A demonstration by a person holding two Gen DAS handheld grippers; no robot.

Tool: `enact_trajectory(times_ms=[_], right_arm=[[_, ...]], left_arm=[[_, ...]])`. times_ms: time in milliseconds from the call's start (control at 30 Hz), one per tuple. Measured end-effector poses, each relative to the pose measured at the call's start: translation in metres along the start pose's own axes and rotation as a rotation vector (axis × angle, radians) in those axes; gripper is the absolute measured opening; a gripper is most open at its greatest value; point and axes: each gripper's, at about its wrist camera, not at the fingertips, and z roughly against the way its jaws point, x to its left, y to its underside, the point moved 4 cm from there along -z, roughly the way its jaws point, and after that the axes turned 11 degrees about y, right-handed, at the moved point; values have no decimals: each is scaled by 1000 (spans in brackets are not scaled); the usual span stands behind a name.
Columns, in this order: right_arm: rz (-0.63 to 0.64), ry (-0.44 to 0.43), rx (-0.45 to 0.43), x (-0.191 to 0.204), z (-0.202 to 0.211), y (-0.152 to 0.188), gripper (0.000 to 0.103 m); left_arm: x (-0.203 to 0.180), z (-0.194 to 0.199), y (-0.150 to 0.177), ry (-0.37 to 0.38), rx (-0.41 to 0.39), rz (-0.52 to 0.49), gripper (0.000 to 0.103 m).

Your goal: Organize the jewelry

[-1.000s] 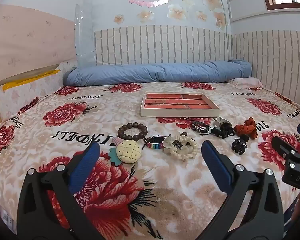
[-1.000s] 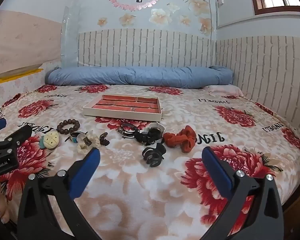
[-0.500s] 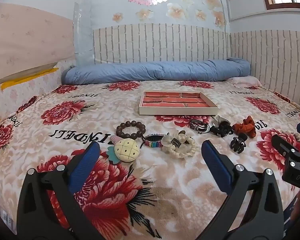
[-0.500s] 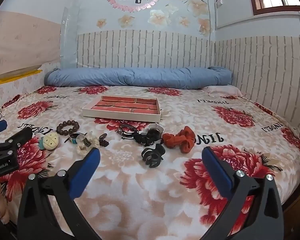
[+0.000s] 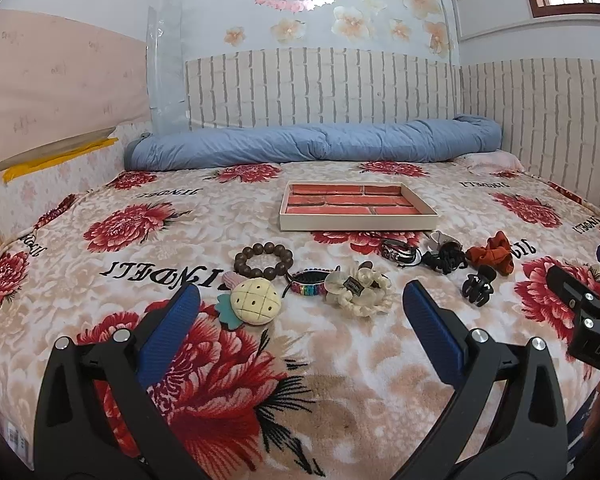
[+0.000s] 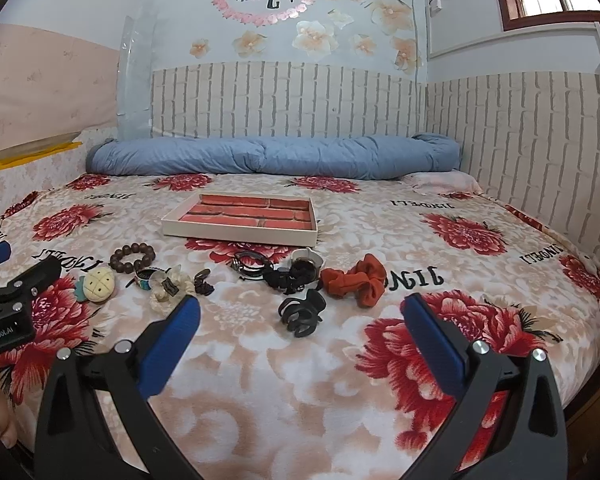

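Observation:
A cream tray with a red brick-pattern floor (image 5: 358, 222) (image 6: 240, 233) lies empty on the bed. In front of it lie a brown bead bracelet (image 5: 263, 260) (image 6: 132, 257), a pineapple-shaped clip (image 5: 255, 306) (image 6: 97, 286), a rainbow bracelet (image 5: 308, 282), a cream scrunchie (image 5: 360, 294) (image 6: 170, 288), a black claw clip (image 5: 478, 290) (image 6: 302, 310) and an orange scrunchie (image 5: 494, 254) (image 6: 356, 280). My left gripper (image 5: 300, 302) is open and empty, short of the pineapple clip. My right gripper (image 6: 300, 312) is open and empty, just short of the claw clip.
A floral blanket (image 5: 140, 224) covers the bed. A rolled blue duvet (image 5: 312, 148) lies along the brick-pattern wall at the back. The right gripper shows at the right edge of the left view (image 5: 588, 300); the left one at the left edge of the right view (image 6: 8, 300).
Both views have shifted slightly; the items sit a touch higher and nearer. Both grippers stay open and empty.

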Motion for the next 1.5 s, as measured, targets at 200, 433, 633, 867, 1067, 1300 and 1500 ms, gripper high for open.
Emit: enact_trajectory(times_ms=[200,433,633,867,1067,1300,1500], right_arm=[[0,0,-1,0,1,0,99],[-4,3,3,-1,0,-1,99],[-4,2,1,-1,0,0,99],[-3,5,2,-2,-1,1,99],[-3,5,2,-2,-1,2,99],[-5,4,2,-2,-2,2,99],[-4,4,2,-2,-1,2,99]], left_arm=[[0,0,0,0,2,0,98],[0,0,0,-1,0,-1,98],[0,0,0,-1,1,0,98],[0,0,0,0,1,0,98],[1,0,0,-2,2,2,98],[2,0,-2,-5,4,0,98],[2,1,-3,-4,5,-1,98]])
